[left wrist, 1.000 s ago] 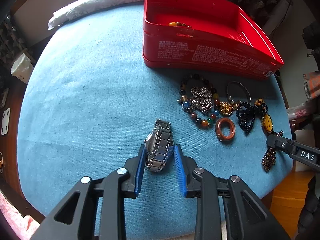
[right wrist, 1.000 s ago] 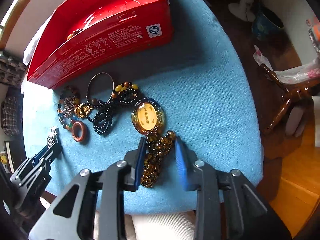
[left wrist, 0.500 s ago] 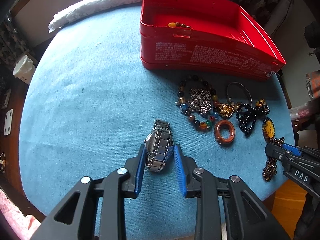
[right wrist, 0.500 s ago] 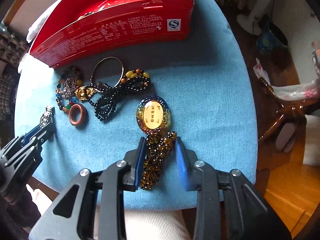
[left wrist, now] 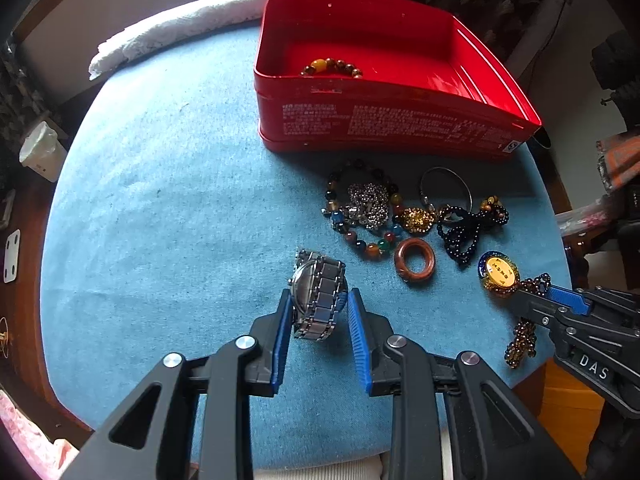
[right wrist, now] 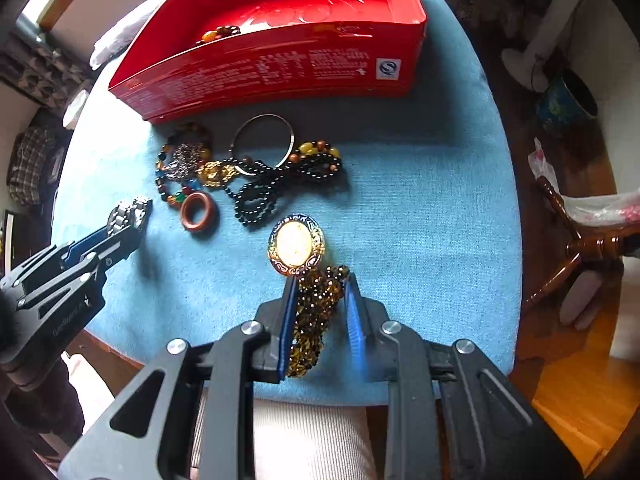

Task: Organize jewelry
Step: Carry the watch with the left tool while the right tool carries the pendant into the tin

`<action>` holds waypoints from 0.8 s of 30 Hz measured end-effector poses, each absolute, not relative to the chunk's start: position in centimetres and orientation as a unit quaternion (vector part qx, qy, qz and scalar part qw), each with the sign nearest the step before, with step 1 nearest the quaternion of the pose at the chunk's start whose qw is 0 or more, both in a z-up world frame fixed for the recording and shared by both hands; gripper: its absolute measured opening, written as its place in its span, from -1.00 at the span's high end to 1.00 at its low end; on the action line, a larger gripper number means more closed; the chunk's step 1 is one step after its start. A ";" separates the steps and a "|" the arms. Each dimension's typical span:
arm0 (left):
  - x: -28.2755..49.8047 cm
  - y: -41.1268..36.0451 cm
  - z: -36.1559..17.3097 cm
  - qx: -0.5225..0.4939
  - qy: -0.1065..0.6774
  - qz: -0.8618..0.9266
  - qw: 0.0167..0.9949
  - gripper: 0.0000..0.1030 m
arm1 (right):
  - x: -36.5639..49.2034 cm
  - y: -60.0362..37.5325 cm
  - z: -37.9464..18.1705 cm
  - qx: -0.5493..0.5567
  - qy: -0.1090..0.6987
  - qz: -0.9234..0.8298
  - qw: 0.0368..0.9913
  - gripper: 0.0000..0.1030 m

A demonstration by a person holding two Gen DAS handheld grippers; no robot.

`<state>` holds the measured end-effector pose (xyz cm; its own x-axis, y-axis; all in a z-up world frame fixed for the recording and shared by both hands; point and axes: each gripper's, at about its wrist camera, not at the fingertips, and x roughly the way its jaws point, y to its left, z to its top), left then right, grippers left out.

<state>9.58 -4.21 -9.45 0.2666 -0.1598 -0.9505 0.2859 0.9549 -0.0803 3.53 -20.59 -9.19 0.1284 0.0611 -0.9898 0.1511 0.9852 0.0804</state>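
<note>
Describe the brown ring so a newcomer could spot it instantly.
Find the red tin on the blue cloth; a jewelry cluster lies in front of it. At the cluster's near edge, beside the multicoloured bead bracelet, lies the brown ring: the only smooth, solid, thick reddish-brown hoop among beaded strands.

You have bare blue worktop (left wrist: 160, 208) left of the jewelry pile (left wrist: 400, 212); the red tin (left wrist: 384, 120) blocks the far side, though its top stands open.
</note>
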 end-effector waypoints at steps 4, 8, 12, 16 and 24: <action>9.4 -4.2 -9.2 0.054 0.589 -0.142 0.794 0.47 | 3.2 -20.0 -8.8 0.075 0.659 -0.026 0.748 0.57; 9.1 -4.2 -8.2 0.051 0.582 -0.147 0.798 0.47 | 2.8 -19.9 -7.6 0.069 0.649 -0.022 0.757 0.57; 9.2 -4.2 -6.3 0.037 0.569 -0.163 0.805 0.47 | 3.1 -20.2 -5.0 0.072 0.628 -0.005 0.775 0.57; 10.0 -4.2 -3.9 0.031 0.545 -0.173 0.820 0.47 | 3.7 -21.0 -2.5 0.074 0.606 0.009 0.792 0.57; 13.4 -4.8 0.5 0.009 0.499 -0.195 0.844 0.47 | 7.0 -23.0 2.0 0.073 0.557 0.020 0.827 0.57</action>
